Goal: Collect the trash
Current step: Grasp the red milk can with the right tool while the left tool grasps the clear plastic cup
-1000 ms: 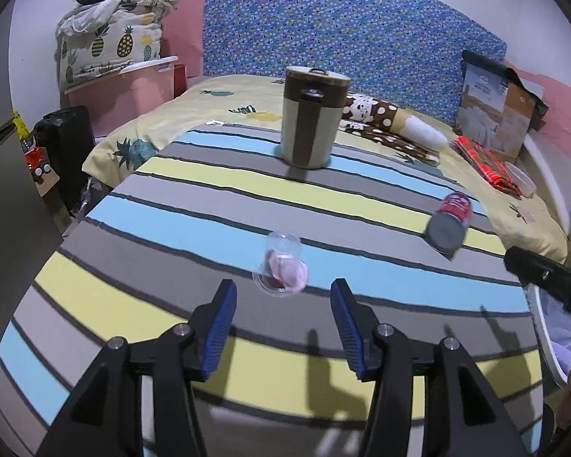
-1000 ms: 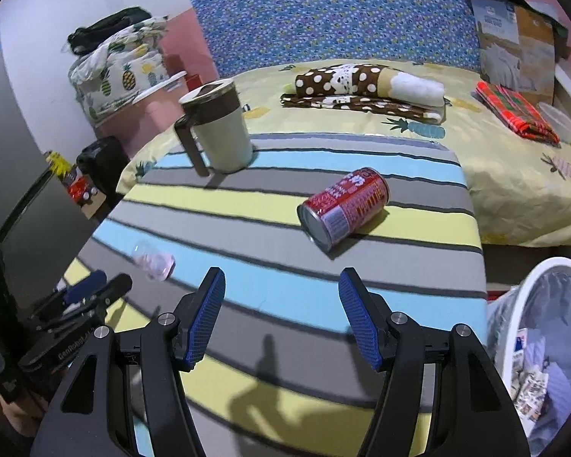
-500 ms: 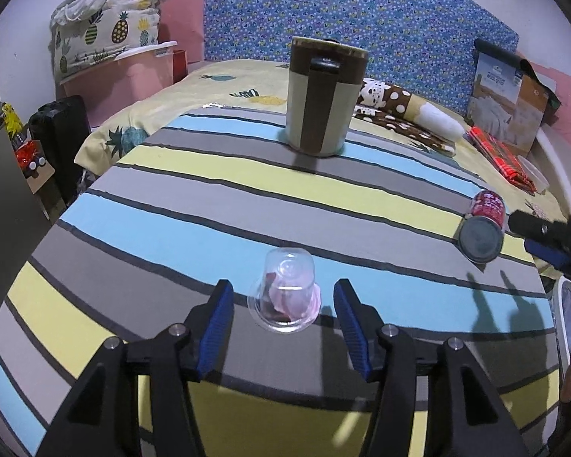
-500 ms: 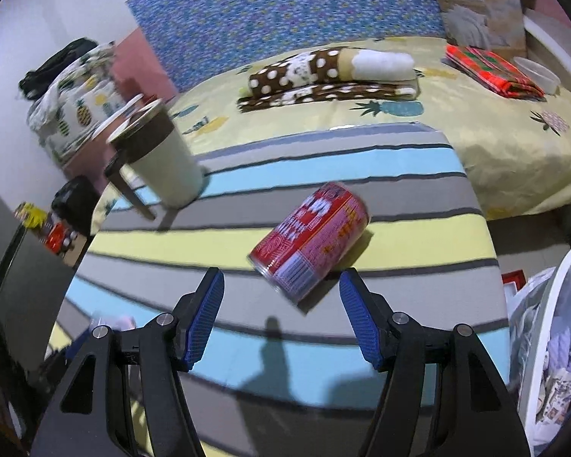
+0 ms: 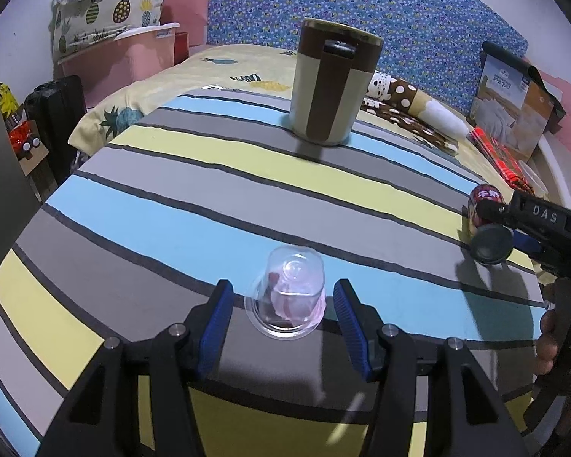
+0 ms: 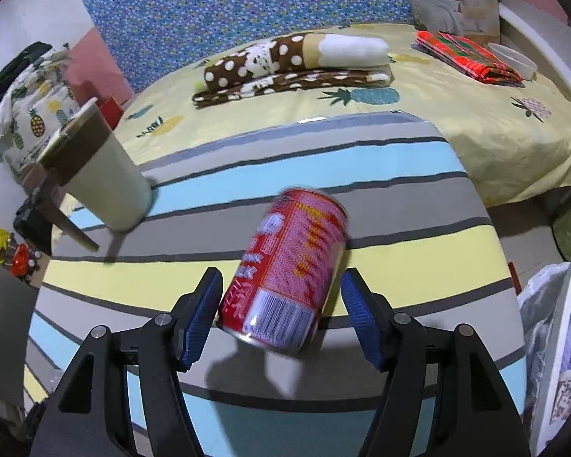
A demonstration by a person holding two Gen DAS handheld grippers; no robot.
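Here, my left gripper (image 5: 281,301) hangs low over the striped tablecloth (image 5: 209,190), pointing steeply down, with its blue pads spread wide. A clear plastic cup (image 5: 287,297) lies on its side right between them, its open mouth turned back toward me and some pinkish residue inside. A sliver of cloth shows on either side of the cup, so neither pad is pressing on it. Well ahead of this gripper, near the far edge of the cloth, a cream and brown lidded mug (image 5: 333,83) stands upright. Off to the right of it I can see my other tool reaching in beside the dark end of the can.

My right gripper (image 6: 279,301) is likewise spread wide, and the red drink can (image 6: 289,270) lies on its side between its pads, its bottom end toward me and its length angled a little to the right. The left pad (image 6: 201,316) sits very close to the can, possibly grazing it, though I cannot tell for certain; the right pad (image 6: 359,318) stands clear of it. The picture is somewhat blurred. Ahead and to the left of this gripper is the same mug. To the right and below table level is the white rim of a trash bin (image 6: 563,342) with scraps inside.
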